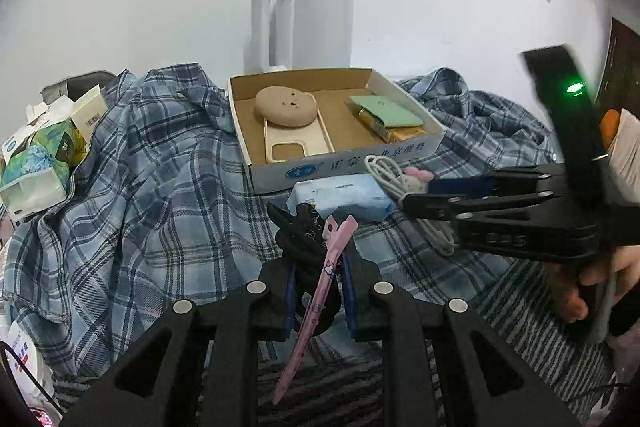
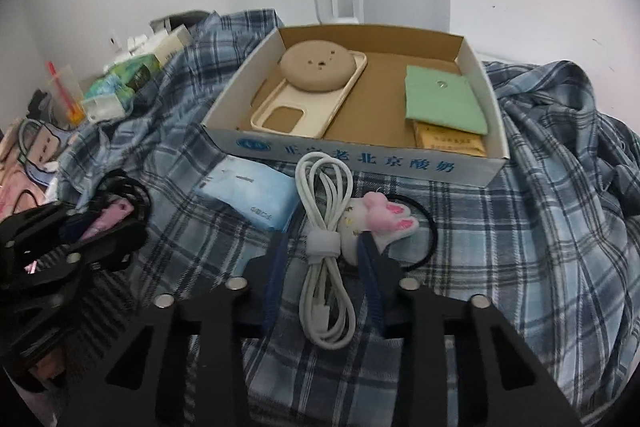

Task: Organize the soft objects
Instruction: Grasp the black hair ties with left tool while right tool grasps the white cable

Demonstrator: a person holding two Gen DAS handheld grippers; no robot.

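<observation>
– what is held by the left gripper (image 1: 318, 291)?
– a pink hair clip (image 1: 320, 291) and a black fuzzy thing (image 1: 300, 239) are pinched tight, just above the plaid cloth (image 1: 140, 195).
– and the right gripper (image 2: 322, 291)?
– it is kept wide. a white cable (image 2: 326, 267) is seen between its fingers, not squeezed. a bunny hair tie (image 2: 380, 223) is touched by one finger. the blue pack (image 2: 250, 195) and cardboard box (image 2: 360, 163) are found behind.

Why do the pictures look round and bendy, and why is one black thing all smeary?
Both wrist views use a fisheye lens, so dark corners ring the picture and the cardboard box edges bow. In the left wrist view the right gripper shows a smeared upper part with a glowing green light, which looks like motion blur. Lighting is soft and even; the white kettle casts only a faint shadow.
</observation>
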